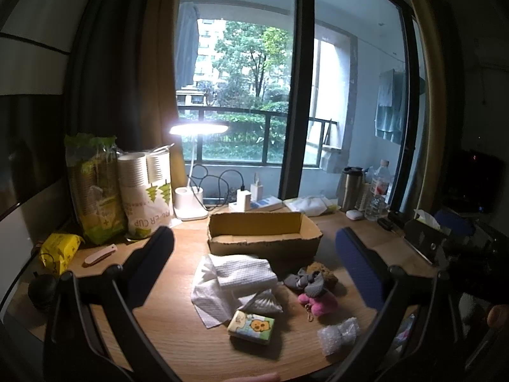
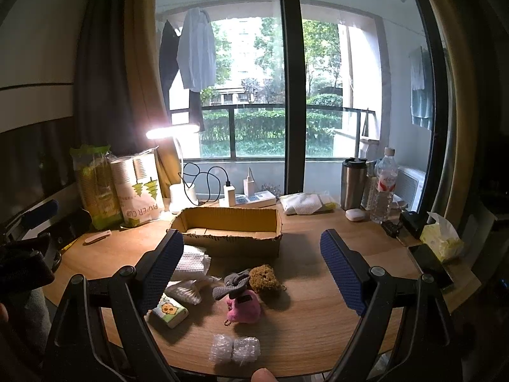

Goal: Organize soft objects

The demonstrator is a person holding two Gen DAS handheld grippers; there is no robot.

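An open, empty cardboard box (image 1: 264,234) (image 2: 229,229) stands mid-desk. In front of it lie white paper towels (image 1: 229,281) (image 2: 191,262), a small cartoon tissue pack (image 1: 251,326) (image 2: 170,312), a pink and grey plush keychain (image 1: 313,289) (image 2: 241,299), a brown sponge (image 1: 324,270) (image 2: 264,278) and a bubble-wrap roll (image 1: 338,334) (image 2: 235,348). My left gripper (image 1: 254,254) is open and empty, above the towels. My right gripper (image 2: 251,254) is open and empty, above the plush.
A lit desk lamp (image 1: 191,197), paper cup bags (image 1: 143,197), a yellow packet (image 1: 59,251) and a pocket knife (image 1: 100,254) stand left. A power strip (image 2: 251,199), thermos (image 2: 351,184), water bottle (image 2: 383,187) and tissue box (image 2: 440,238) stand at the back and right.
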